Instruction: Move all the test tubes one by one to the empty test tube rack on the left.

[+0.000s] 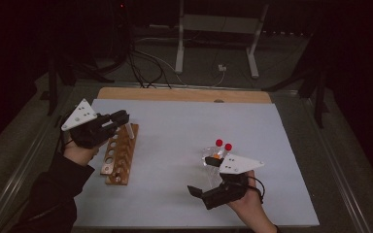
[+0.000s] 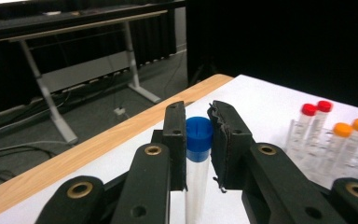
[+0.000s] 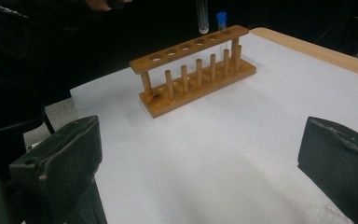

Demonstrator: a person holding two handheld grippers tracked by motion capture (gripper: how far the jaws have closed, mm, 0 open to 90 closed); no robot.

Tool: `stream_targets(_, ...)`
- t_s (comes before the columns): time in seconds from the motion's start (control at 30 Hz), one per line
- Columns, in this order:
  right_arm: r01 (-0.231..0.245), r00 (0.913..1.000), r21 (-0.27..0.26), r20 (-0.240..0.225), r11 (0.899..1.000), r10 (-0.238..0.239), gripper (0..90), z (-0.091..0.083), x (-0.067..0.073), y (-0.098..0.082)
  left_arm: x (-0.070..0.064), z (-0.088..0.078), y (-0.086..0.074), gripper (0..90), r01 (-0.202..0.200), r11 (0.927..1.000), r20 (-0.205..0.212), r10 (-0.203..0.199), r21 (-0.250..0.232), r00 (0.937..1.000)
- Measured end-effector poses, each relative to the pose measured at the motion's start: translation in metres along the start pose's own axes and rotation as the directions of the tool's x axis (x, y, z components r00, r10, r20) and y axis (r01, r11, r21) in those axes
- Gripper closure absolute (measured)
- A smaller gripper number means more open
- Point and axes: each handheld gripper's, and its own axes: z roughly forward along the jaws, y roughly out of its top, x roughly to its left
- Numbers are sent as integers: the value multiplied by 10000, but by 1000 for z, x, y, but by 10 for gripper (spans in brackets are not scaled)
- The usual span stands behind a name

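Observation:
My left gripper [image 2: 198, 116] is shut on a clear tube with a blue cap [image 2: 199, 140], the pads pressing just below the cap. In the high view that gripper [image 1: 125, 118] hovers over the far end of the wooden tube rack [image 1: 119, 155] at the left. The right gripper view shows the held tube's rounded bottom [image 3: 202, 18] hanging just above the rack [image 3: 196, 70]. Another blue-capped tube [image 3: 222, 28] stands in the rack's far end hole. My right gripper [image 1: 203, 175] rests low near the front, beside a clear rack [image 1: 213, 155] of red- and orange-capped tubes. Its jaws [image 3: 205, 140] stand wide open with nothing between them.
A white mat [image 1: 184, 126] covers the table, with a wooden strip [image 1: 184, 94] along the far edge. Beyond it stand a desk frame's legs [image 1: 179, 43] and loose cables on the floor. The clear rack [image 2: 331, 144] holds red- and orange-capped tubes.

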Motion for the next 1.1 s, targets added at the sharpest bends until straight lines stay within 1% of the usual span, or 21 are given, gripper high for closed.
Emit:
stream_targets(0.07,14,10000,-33,-10,10000,-14,0,0,0,0,5,0,-2,781,42,10000,-221,-43,-49,9997)
stream_targets(0.13,28,10000,-48,66,10000,-28,0,-1,1,1,10,-1,-3,781,162,9998,-392,-167,-125,9991)
stream_targets(0.27,11,10000,-98,67,10000,-11,0,-3,1,1,20,-1,-5,780,297,9995,-809,-306,-122,9963)
stream_targets(0.4,29,10000,-108,65,9999,-28,0,-3,1,1,30,-2,-7,781,321,9994,-1250,-331,-101,9916)
stream_targets(0.43,24,10000,-109,71,9999,-24,0,-3,1,1,32,-2,-8,781,347,9994,-1297,-356,-93,9909)
stream_targets(0.6,31,10000,-78,81,10000,-31,0,-3,1,1,40,3,-15,780,376,9992,-1741,-346,142,9841)
stream_targets(0.7,51,10000,-105,84,9999,-51,0,-3,1,1,45,5,-20,781,551,9984,-1917,-512,150,9801)
stream_targets(0.83,33,9999,-85,125,10000,-32,0,-3,1,1,49,8,-29,781,674,9975,-2108,-617,200,9756)
stream_targets(0.87,31,9999,-82,120,10000,-30,0,-3,1,1,50,9,-31,781,747,9971,-2168,-700,134,9737)
stream_targets(0.97,34,9999,-71,133,10000,-33,0,-3,1,1,52,11,-37,781,874,9960,-2218,-816,165,9717)
stream_targets(1.0,27,9999,-76,119,10000,-26,0,-4,1,1,53,12,-39,780,932,9954,-2173,-866,202,9723)
stream_targets(1.03,42,9999,-76,119,10000,-41,0,-4,1,1,53,13,-42,780,943,9953,-2251,-869,226,9705)
stream_targets(1.1,52,9999,-66,128,10000,-51,0,-4,1,1,53,14,-46,780,1045,9943,-2207,-973,214,9705)
